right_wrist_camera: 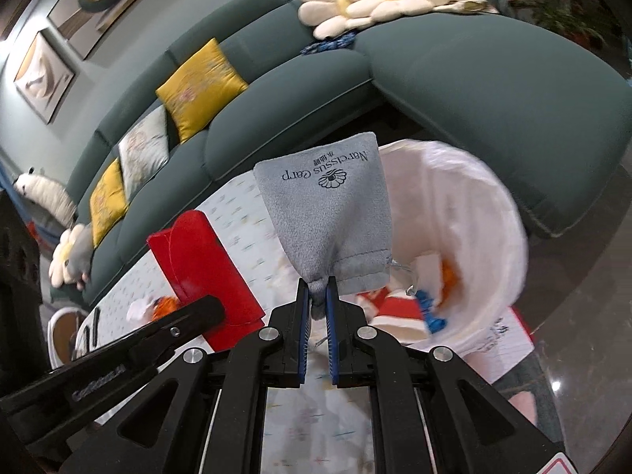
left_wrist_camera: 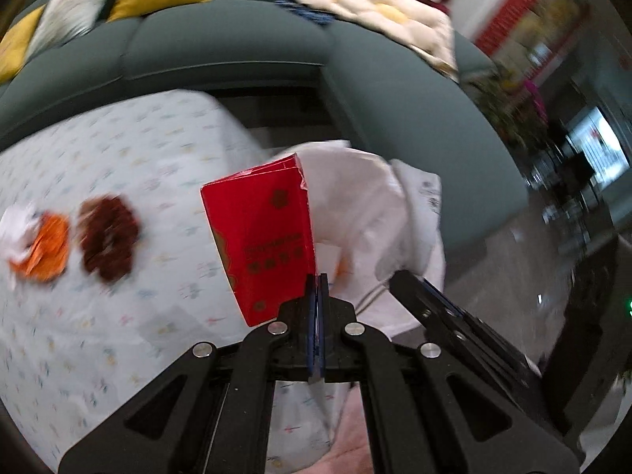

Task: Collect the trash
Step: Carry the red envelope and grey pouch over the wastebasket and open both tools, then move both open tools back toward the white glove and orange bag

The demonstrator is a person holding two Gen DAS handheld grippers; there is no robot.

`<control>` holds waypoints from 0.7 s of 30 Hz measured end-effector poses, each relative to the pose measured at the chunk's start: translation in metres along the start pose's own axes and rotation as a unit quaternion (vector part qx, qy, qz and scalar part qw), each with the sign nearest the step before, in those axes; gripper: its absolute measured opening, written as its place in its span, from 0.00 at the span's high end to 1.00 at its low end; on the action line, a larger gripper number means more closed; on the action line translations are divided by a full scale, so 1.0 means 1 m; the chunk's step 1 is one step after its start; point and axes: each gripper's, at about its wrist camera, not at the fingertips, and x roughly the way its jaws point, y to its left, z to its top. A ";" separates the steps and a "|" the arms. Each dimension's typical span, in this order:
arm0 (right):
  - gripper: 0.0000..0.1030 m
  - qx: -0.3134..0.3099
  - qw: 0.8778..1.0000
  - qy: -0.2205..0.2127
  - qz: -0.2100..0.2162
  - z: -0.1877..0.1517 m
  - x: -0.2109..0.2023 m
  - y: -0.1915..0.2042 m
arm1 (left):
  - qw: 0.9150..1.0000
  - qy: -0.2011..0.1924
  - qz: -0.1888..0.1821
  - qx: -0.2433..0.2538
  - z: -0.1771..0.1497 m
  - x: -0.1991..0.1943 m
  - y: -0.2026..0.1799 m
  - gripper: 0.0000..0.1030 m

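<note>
Far left on the tabletop (left_wrist_camera: 118,166) with the patterned cloth there's a white crumpled wad (left_wrist_camera: 14,233), an orange scrap (left_wrist_camera: 45,251) touching it, and a dark brown clump (left_wrist_camera: 108,237) just beside those. Next over, the left tongs (left_wrist_camera: 316,278) are clamped tight on the edge of a red box (left_wrist_camera: 260,237), held up off the cloth. Then the right tongs (right_wrist_camera: 317,282) are pinched shut on the gathered neck of a grey drawstring pouch (right_wrist_camera: 328,213). Furthest right is the white-lined trash bin (right_wrist_camera: 478,205) with red, blue and orange bits already inside.
</note>
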 end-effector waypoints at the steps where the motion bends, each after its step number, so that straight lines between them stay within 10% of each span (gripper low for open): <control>1: 0.92 0.004 1.000 -0.002 -0.003 0.001 -0.001 -0.004 | 1.000 0.001 -0.003 0.009 0.002 0.002 -0.006 1.00; 10: 0.92 0.028 0.999 -0.012 -0.021 0.014 -0.005 -0.040 | 0.998 0.006 -0.020 0.051 0.015 0.022 -0.041 0.97; 14: 0.83 0.038 0.999 -0.017 -0.029 0.019 -0.003 -0.044 | 0.999 0.000 -0.004 0.041 0.016 0.019 -0.040 0.48; 21: 0.61 0.041 0.998 -0.030 -0.037 0.031 -0.003 -0.039 | 0.998 -0.024 0.035 0.044 0.016 0.007 -0.031 0.44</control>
